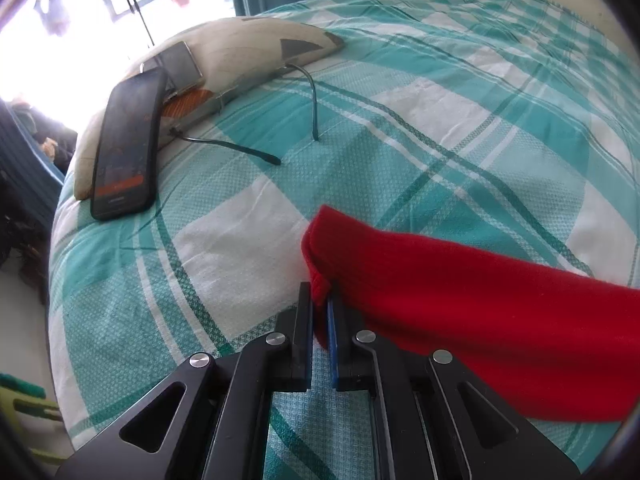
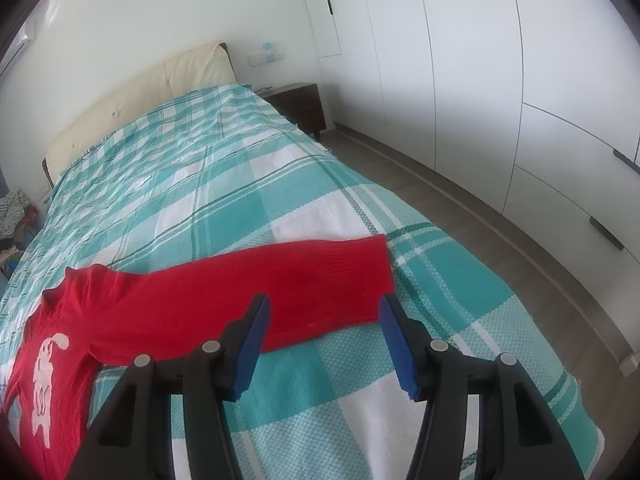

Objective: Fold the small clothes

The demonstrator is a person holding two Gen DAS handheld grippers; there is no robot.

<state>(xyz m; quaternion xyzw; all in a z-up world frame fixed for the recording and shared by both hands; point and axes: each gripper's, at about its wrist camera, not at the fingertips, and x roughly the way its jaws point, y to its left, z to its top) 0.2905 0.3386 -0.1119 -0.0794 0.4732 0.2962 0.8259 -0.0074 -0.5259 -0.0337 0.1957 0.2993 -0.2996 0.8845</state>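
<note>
A small red sweater (image 2: 120, 304) with a white cat figure on its front lies spread on the teal-and-white checked bedspread (image 2: 224, 184). In the left wrist view one red sleeve (image 1: 460, 312) runs off to the right, and my left gripper (image 1: 320, 300) is shut on the edge of its cuff end. In the right wrist view the other sleeve (image 2: 320, 280) stretches flat to the right, its ribbed cuff (image 2: 368, 260) near the bed's side. My right gripper (image 2: 324, 312) hovers open just above this sleeve, blue pads wide apart, nothing between them.
A black phone (image 1: 124, 148) and a small device lie on a pale cushion (image 1: 248, 48) at the bed's far left, with a thin cable (image 1: 240, 146) trailing onto the bedspread (image 1: 440, 120). White wardrobes (image 2: 500, 60) and a dark nightstand (image 2: 300, 104) stand beyond the bed's right edge.
</note>
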